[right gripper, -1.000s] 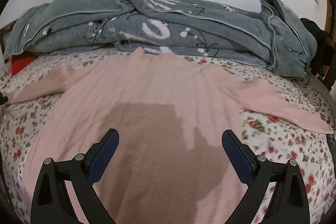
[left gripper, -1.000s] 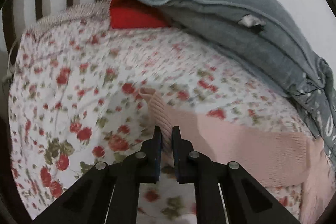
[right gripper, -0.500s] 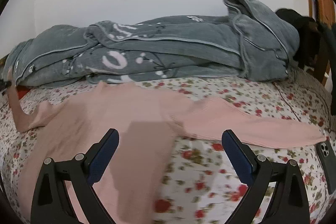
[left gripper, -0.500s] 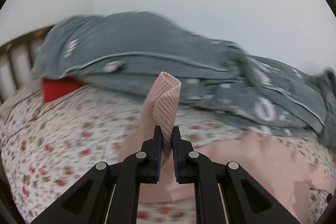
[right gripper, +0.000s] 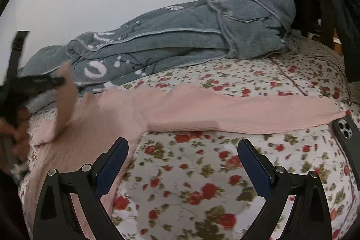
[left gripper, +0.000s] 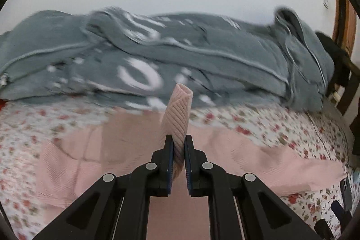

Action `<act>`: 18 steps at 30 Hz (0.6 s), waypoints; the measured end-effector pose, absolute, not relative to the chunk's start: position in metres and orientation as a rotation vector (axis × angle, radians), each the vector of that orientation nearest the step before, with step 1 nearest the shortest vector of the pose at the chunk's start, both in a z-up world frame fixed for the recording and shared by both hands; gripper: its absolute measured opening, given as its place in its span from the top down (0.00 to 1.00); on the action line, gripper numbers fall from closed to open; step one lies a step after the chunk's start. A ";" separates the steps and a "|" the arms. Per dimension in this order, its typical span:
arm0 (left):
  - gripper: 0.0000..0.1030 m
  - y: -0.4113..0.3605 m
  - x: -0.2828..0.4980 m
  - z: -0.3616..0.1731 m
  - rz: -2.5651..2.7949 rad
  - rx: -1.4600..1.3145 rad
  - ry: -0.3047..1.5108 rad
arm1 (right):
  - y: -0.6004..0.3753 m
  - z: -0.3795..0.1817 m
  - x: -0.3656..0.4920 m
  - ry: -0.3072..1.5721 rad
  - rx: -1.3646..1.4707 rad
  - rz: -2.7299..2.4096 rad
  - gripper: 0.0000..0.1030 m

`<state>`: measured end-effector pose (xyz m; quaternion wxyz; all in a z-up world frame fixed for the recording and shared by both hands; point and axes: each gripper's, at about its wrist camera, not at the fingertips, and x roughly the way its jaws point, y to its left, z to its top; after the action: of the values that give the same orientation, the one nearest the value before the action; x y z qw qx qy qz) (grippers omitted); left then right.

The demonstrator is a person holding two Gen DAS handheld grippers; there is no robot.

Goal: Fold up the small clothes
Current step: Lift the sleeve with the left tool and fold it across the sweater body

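Observation:
A pink ribbed sweater (left gripper: 112,150) lies spread on the floral bed sheet (right gripper: 202,172). My left gripper (left gripper: 178,145) is shut on the cuff of its left sleeve (left gripper: 180,109), which stands up between the jaws, lifted over the sweater's body. In the right wrist view that gripper (right gripper: 56,81) shows blurred at the far left with the raised sleeve (right gripper: 65,102). My right gripper (right gripper: 183,147) is open and empty above the sheet, just in front of the sweater's right sleeve (right gripper: 247,114), which lies flat and stretched out to the right.
A bunched grey blanket (right gripper: 180,37) lies along the back of the bed against the white wall. A phone (right gripper: 346,132) lies at the right sleeve's end. A dark chair with clothes (right gripper: 326,3) stands at the far right.
My left gripper has lifted the sleeve cuff off the sheet and carried it right, over the sweater's body. My right gripper has swung right, from over the sweater's body to the right sleeve.

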<state>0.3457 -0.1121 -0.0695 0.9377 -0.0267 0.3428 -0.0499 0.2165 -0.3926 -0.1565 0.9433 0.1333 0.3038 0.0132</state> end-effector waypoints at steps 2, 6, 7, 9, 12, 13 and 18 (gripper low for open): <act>0.91 -0.135 0.352 -0.087 -0.131 -0.052 0.739 | -0.397 -0.160 0.220 0.643 0.293 0.023 0.06; 0.91 -0.167 0.355 -0.113 -0.156 0.005 0.801 | -0.398 -0.165 0.221 0.660 0.284 0.015 0.06; 0.91 -0.170 0.354 -0.118 -0.166 0.011 0.812 | -0.398 -0.164 0.221 0.658 0.277 0.012 0.06; 0.87 -0.173 0.353 -0.126 -0.222 -0.011 0.850 | -0.396 -0.164 0.220 0.657 0.268 0.011 0.06; 0.75 -0.165 0.352 -0.127 -0.375 -0.105 0.904 | -0.393 -0.165 0.223 0.662 0.276 0.025 0.06; 0.75 -0.160 0.349 -0.124 -0.373 -0.106 0.911 | -0.390 -0.166 0.224 0.665 0.276 0.028 0.06; 0.61 -0.106 0.334 -0.109 -0.256 -0.066 0.863 | -0.373 -0.169 0.227 0.669 0.246 0.048 0.06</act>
<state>0.3339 -0.1063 -0.1085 0.8998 -0.0317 0.4172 -0.1239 0.2271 -0.3727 -0.1688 0.9369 0.1203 0.3275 0.0234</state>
